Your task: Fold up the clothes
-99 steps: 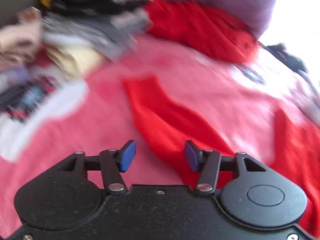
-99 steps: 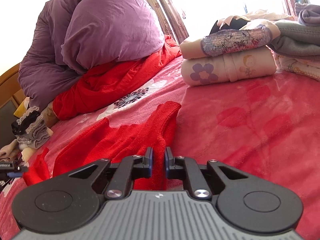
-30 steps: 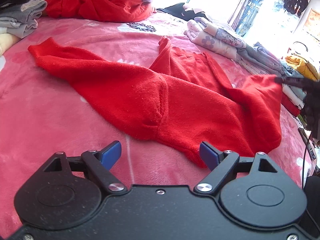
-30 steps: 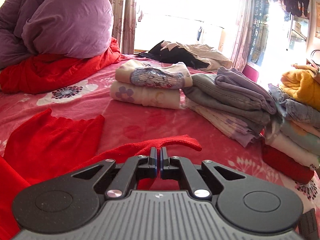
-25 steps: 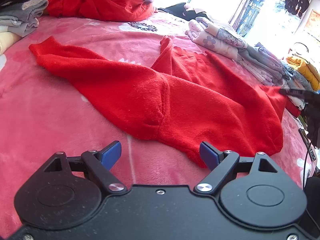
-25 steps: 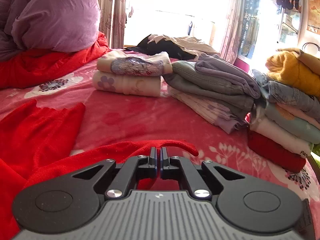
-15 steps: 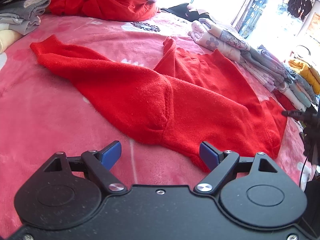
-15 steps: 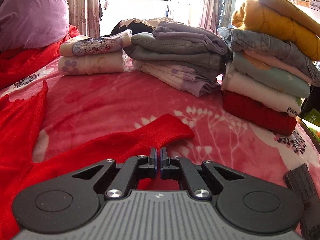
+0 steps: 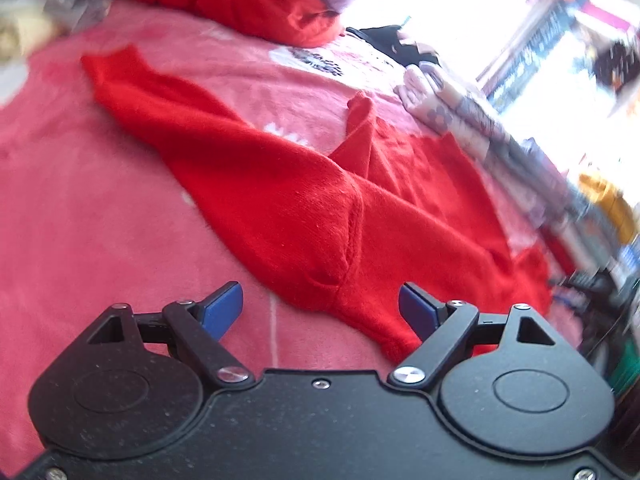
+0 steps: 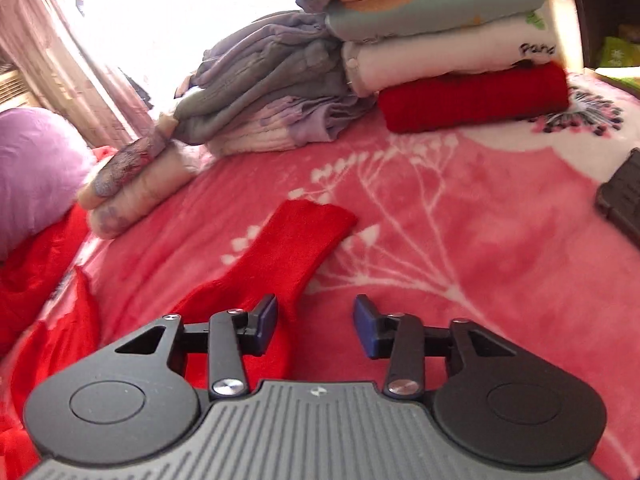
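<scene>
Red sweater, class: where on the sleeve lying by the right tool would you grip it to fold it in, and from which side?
Grip the cuff end of the red sweater, coming from its open end. It lies flat and free on the blanket; the open right tool sits just short of it.

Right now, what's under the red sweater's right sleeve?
Under the red sweater's sleeve lies the pink floral blanket, its white branch print showing beside the cuff. Whatever the sleeve covers is hidden. The right claw is open, holding nothing.
</scene>
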A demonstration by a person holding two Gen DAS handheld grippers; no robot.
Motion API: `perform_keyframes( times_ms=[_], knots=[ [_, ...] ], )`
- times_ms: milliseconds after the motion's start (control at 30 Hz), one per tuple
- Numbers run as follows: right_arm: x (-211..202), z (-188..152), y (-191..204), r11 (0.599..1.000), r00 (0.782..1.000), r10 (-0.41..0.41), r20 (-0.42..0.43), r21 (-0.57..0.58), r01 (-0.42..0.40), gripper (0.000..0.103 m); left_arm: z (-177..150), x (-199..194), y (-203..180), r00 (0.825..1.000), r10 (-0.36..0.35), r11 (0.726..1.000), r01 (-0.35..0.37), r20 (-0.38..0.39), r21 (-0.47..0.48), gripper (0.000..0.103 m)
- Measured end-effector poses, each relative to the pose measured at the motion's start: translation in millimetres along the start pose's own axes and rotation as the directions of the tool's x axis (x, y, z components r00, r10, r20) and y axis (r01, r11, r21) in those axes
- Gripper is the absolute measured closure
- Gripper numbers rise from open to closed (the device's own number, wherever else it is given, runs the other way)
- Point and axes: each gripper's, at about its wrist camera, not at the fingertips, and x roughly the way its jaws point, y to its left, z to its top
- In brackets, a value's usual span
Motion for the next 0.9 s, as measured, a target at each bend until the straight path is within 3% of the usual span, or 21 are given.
perform_keyframes(
  times_ms=[33,133,233,333,367,400,567,633,767,800,867,900],
  knots=[
    [-2.8,-2.1,2.1,0.999,1.0,-0.029,-0.004,0.022,0.029,0.063,0.3,1.9,3.0,1.0,-0.029,0.999,0.029,-0.009,-0.036,0.019],
    [-22.1,-22.2,0.5,0.976,0.999,0.007,-0.037,0.216,0.002,0.05,-1.5,9.4,5.9,0.995,-0.093,0.99,0.089,-0.031,-0.111,0.031],
    [-48.7,-65.3,13.6,0.959,0.992,0.114,-0.056,0.267,-0.095,0.049,-5.3,17.9,4.9,0.988,-0.146,0.977,0.134,-0.059,-0.167,0.034],
    [-77.7,-119.6,31.1,0.931,0.964,0.255,-0.077,0.291,-0.223,0.044,-12.7,24.4,-7.2,0.978,-0.188,0.97,0.17,-0.095,-0.173,0.041],
    [-86.1,-136.1,37.5,0.917,0.948,0.305,-0.088,0.295,-0.268,0.041,-15.5,27.6,-11.3,0.975,-0.192,0.97,0.172,-0.108,-0.171,0.045],
    [-93.0,-150.8,44.8,0.906,0.932,0.348,-0.106,0.294,-0.304,0.04,-18.3,31.1,-15.4,0.973,-0.194,0.971,0.172,-0.122,-0.168,0.055],
    [-90.3,-180.1,96.4,0.894,0.86,0.444,-0.251,0.19,-0.406,0.037,-26.7,37.1,-24.0,0.976,-0.168,0.975,0.144,-0.139,-0.167,0.069],
    [-84.6,-186.3,103.7,0.889,0.861,0.449,-0.241,0.215,-0.403,0.037,-28.4,37.3,-20.8,0.978,-0.16,0.972,0.132,-0.134,-0.192,0.075],
    [-82.7,-192.5,106.3,0.874,0.863,0.461,-0.208,0.274,-0.401,0.035,-33.4,33.4,-27.0,0.984,-0.129,0.986,0.113,-0.127,-0.123,0.086],
    [-84.4,-192.5,106.3,0.873,0.859,0.465,-0.214,0.27,-0.406,0.052,-34.4,31.8,-28.5,0.985,-0.12,0.989,0.108,-0.122,-0.103,0.088],
    [-87.7,-192.5,106.3,0.871,0.851,0.474,-0.225,0.262,-0.416,0.095,-36.4,24.5,-28.3,0.987,-0.123,0.989,0.113,-0.106,-0.098,0.09],
    [-89.3,-192.6,106.2,0.87,0.847,0.478,-0.231,0.258,-0.421,0.095,-38.3,19.1,-28.6,0.987,-0.126,0.988,0.116,-0.102,-0.101,0.09]
  ],
)
